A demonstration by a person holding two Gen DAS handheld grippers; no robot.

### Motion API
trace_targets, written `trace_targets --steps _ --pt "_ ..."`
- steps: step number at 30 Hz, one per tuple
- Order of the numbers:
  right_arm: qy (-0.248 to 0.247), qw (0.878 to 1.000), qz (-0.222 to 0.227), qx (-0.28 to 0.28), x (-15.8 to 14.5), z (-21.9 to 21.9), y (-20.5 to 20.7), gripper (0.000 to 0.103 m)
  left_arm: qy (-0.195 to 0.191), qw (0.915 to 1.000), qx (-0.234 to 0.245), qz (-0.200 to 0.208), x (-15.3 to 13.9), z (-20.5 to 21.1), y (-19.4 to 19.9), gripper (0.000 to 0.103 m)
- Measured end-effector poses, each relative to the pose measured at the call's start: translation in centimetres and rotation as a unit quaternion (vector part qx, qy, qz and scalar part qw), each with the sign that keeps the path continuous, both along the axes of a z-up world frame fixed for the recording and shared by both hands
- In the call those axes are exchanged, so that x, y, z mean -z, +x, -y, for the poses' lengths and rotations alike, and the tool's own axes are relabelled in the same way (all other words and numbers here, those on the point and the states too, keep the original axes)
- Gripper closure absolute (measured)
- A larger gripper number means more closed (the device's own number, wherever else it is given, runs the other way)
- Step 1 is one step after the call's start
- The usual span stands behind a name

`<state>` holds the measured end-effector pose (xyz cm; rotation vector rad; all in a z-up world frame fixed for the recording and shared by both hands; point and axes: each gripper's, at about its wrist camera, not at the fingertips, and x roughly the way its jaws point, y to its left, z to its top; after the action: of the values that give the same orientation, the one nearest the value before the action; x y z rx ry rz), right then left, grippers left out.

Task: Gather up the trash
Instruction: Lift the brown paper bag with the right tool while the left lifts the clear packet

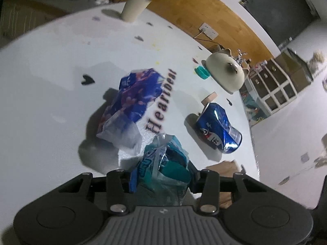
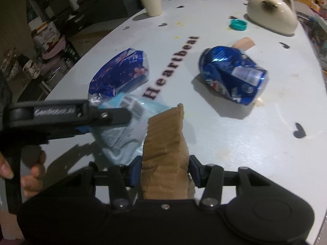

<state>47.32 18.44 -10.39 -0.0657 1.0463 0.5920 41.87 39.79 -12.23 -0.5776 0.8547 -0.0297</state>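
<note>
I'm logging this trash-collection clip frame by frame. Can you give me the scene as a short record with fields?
left tongs: shut on teal plastic wrapper
right tongs: shut on torn cardboard piece
still on table: crushed blue can, blue floral wrapper, teal bottle cap
other items: paper cup, cream ceramic dish

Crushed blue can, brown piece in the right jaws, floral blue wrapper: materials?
Crushed blue can: likely thin aluminium, glossy print; sharp dents, mirror glints.
Brown ridged piece: looks like matte corrugated cardboard; ribbed face, torn edge.
Floral blue wrapper: apparently thin glossy plastic film; soft crumples, clear end.
</note>
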Motion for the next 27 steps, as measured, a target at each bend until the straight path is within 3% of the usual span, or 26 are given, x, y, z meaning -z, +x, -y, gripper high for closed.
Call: trace_targets --steps 10,22,27 --pt "0.002 0.998 0.034 0.045 -3.4 3.2 -3.0 0.053 0.135 0.99 0.039 0.014 -3.8 3.2 -5.1 0.057" --pt "-0.023 0.995 0.064 0.074 -6.0 6.8 -7.9 0.053 0.158 0.9869 0.024 0.025 -5.0 4.7 -11.3 0.057" --pt "-0.012 0.995 0.071 0.076 -7.0 8.2 -9.1 0.053 0.156 0.9871 0.02 0.031 -5.2 5.4 -12.4 0.057"
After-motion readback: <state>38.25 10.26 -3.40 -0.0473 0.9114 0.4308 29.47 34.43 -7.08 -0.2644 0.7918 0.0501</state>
